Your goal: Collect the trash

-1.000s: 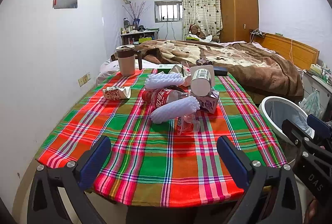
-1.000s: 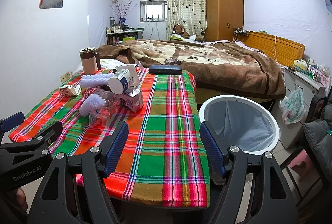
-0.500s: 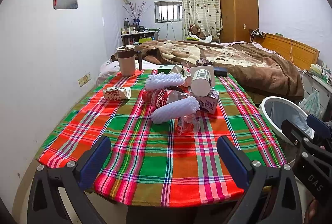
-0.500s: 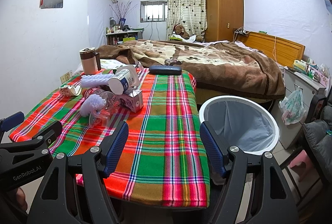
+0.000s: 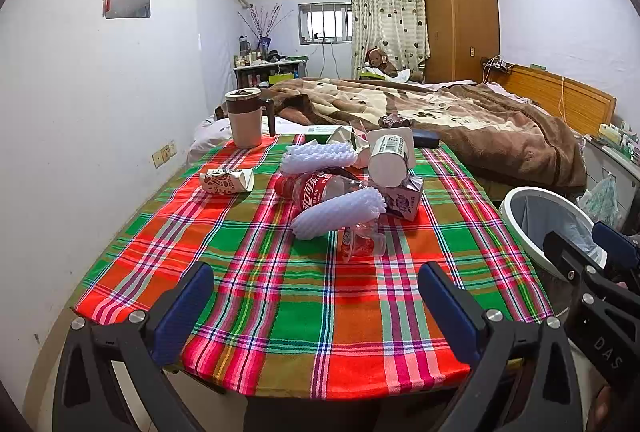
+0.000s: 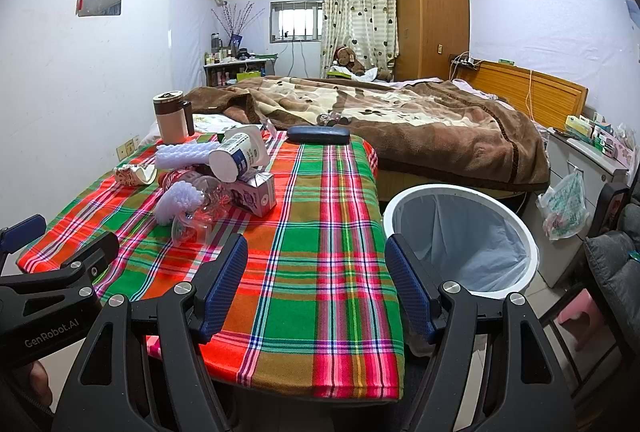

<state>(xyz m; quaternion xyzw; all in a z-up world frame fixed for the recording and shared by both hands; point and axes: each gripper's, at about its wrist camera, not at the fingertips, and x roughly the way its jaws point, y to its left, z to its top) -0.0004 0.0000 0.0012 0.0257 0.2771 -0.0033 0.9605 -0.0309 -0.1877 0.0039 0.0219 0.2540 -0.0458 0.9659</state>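
Note:
A pile of trash lies mid-table on the plaid cloth [image 5: 280, 296]: a red cola bottle [image 5: 316, 189], two white foam nets [image 5: 340, 211], a white cup on its side [image 5: 390, 159], a purple carton [image 5: 404, 197], a clear crushed cup [image 5: 362, 242] and a crumpled paper cup [image 5: 226, 181]. The pile also shows in the right wrist view [image 6: 224, 179]. The white bin [image 6: 460, 236] with a liner stands right of the table. My left gripper [image 5: 316, 308] is open and empty over the near table edge. My right gripper [image 6: 316, 284] is open and empty, near the table's front right corner.
A lidded mug [image 5: 244, 117] stands at the table's far left. A dark case [image 6: 318, 133] lies at the far edge. A bed with a brown blanket [image 6: 400, 119] is behind. A plastic bag [image 6: 564, 207] hangs on a cabinet right of the bin.

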